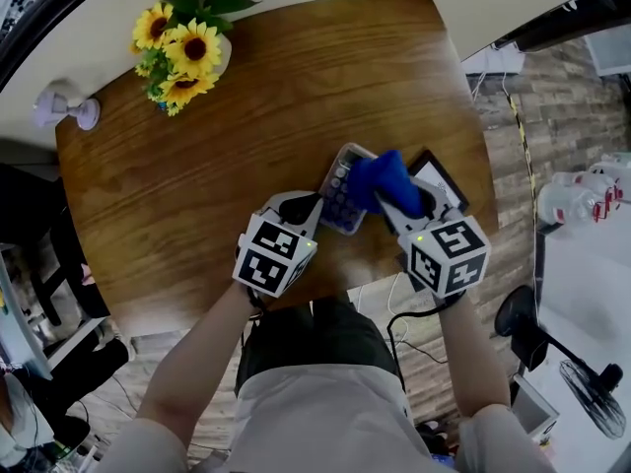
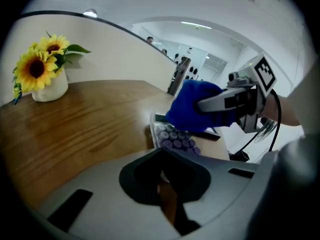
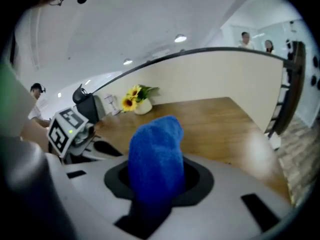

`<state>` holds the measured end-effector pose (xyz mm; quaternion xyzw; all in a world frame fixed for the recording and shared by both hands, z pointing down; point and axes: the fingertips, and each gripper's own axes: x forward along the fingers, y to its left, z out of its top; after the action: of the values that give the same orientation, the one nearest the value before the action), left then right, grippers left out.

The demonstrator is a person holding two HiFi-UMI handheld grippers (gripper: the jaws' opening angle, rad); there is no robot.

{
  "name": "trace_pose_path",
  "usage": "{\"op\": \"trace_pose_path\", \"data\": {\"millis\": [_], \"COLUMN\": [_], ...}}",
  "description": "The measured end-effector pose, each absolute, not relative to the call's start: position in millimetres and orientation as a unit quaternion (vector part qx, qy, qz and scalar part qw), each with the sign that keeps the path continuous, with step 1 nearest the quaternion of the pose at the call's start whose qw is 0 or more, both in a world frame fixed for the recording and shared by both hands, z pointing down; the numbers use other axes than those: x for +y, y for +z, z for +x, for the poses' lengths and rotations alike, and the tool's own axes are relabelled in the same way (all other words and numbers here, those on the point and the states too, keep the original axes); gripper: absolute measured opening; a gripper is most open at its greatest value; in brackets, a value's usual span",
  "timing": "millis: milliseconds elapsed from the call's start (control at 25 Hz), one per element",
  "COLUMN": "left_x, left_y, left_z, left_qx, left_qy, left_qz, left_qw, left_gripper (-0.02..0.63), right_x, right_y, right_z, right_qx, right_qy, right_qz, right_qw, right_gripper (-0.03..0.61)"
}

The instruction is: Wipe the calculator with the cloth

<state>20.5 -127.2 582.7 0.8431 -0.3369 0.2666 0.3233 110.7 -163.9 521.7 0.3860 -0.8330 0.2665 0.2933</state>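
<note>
At frame centre, the left gripper (image 1: 302, 208) pinches the near end of the calculator (image 1: 340, 193); the right gripper (image 1: 402, 205), clamped on the blue cloth (image 1: 383, 178), presses it there.

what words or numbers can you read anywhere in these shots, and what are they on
No text can be read in any view.
Calculator keys: marks too small and blurred to read.
Marker cubes: black and white square patterns only, no letters or numbers.
Cloth: plain blue, no label showing.
Dark slab beside the calculator: nothing legible on it.
</note>
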Motion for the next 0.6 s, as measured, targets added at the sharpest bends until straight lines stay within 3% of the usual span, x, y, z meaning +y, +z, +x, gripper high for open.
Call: {"op": "trace_pose_path", "data": {"millis": [160, 600], "left_x": [-128, -127], "left_y": [583, 582], "left_z": [20, 20], "left_qx": [-0.337, -0.339], "left_qy": [0.265, 0.257], "left_qz": [0.843, 0.843], "left_qw": [0.324, 0.329], "left_gripper": [0.002, 0.002], "right_x": [-210, -171], "right_y": [520, 564], "right_z": [129, 64], "right_qx": [-0.803, -0.827], "right_qy": [0.223, 0.2], "right_qz": [0.476, 0.396], "right_qw": [0.281, 0.346], "right_gripper": [0.133, 0.137]}}
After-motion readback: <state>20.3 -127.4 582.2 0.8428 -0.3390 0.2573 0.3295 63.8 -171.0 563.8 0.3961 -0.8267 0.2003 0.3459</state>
